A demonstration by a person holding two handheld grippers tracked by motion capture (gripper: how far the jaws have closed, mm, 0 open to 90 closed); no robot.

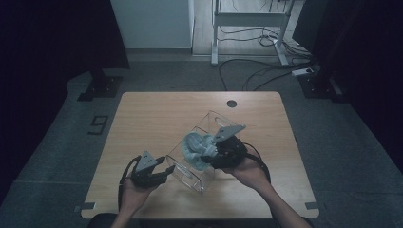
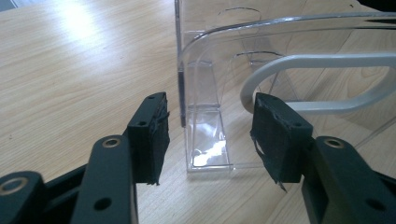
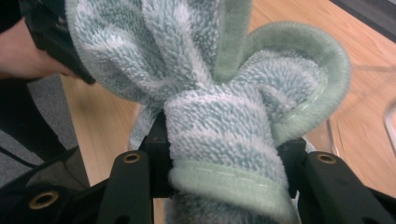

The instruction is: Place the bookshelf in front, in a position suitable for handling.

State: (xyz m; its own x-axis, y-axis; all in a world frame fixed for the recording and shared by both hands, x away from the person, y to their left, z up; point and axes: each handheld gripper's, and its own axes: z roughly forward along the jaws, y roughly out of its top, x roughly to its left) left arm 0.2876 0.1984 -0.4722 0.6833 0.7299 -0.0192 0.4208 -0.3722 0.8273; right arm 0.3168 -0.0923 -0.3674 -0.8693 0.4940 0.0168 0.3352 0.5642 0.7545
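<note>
A clear plastic container (image 1: 211, 119) lies tilted on the wooden table (image 1: 152, 114). My right gripper (image 1: 209, 153) is raised over its middle, shut on a bunched, fluffy light blue-green towel (image 1: 195, 148). In the right gripper view the towel (image 3: 219, 116) bulges up from between the jaws of the right gripper (image 3: 224, 156). My left gripper (image 1: 167, 172) sits at the container's near left end. In the left gripper view the left gripper (image 2: 215, 135) stands open, its pads straddling a corner of the clear container (image 2: 205, 98) with gaps on both sides. A white loop handle (image 2: 322, 60) shows behind the wall.
A small dark round hole (image 1: 231, 103) sits near the table's far edge. Beyond the table are grey carpet, a white frame's legs (image 1: 247, 21) and loose cables (image 1: 256, 66). The person's left hand (image 3: 28, 56) appears at the upper left of the right gripper view.
</note>
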